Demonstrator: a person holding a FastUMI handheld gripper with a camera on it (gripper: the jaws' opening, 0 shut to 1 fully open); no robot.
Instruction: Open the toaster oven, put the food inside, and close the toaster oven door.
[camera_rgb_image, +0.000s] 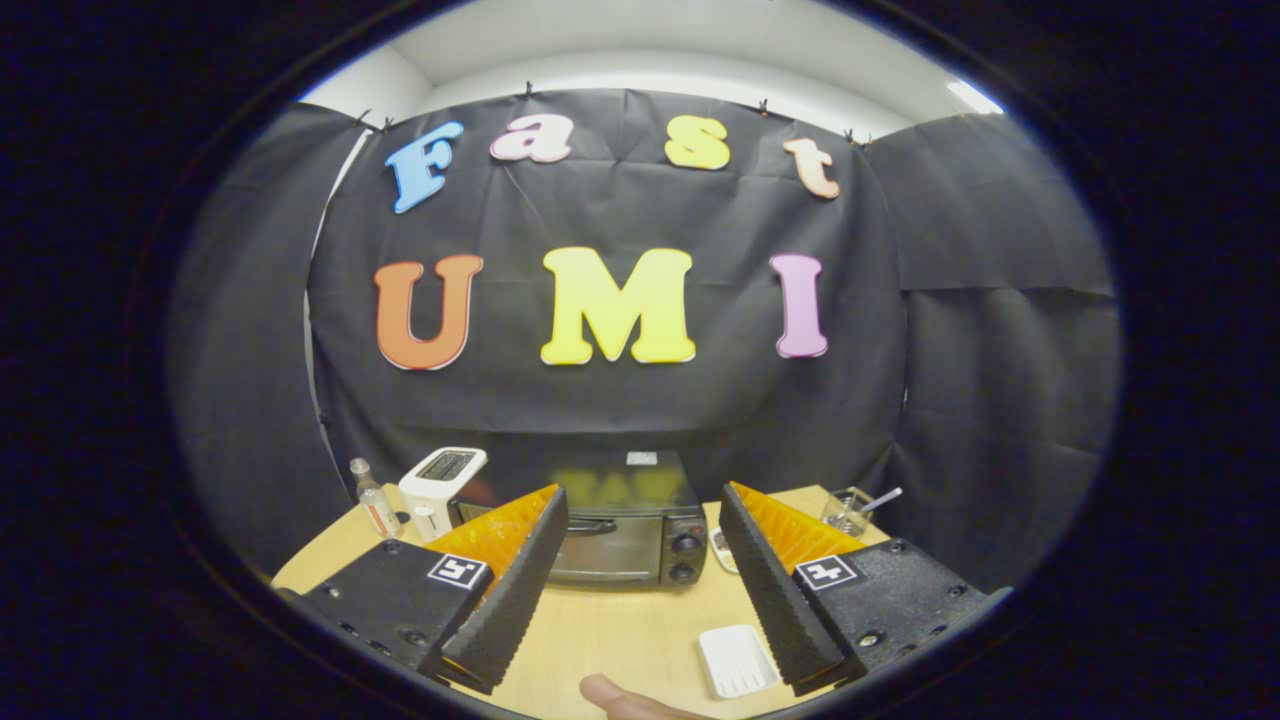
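A black toaster oven (610, 535) stands on the wooden table (610, 630) beyond my fingers, its glass door shut and two knobs on its right side. My gripper (640, 585) is open and held above the table, with nothing between its fingers. A white rectangular piece (737, 660), maybe a small dish, lies on the table just inside the right finger (775, 590). A small flat object (722, 548) lies right of the oven; I cannot tell which of these is the food.
A white pop-up toaster (437, 488) and a small clear bottle (373, 497) stand left of the oven. A glass with a spoon (850, 510) sits at the back right. Part of a person's finger (620, 697) shows at the table's near edge.
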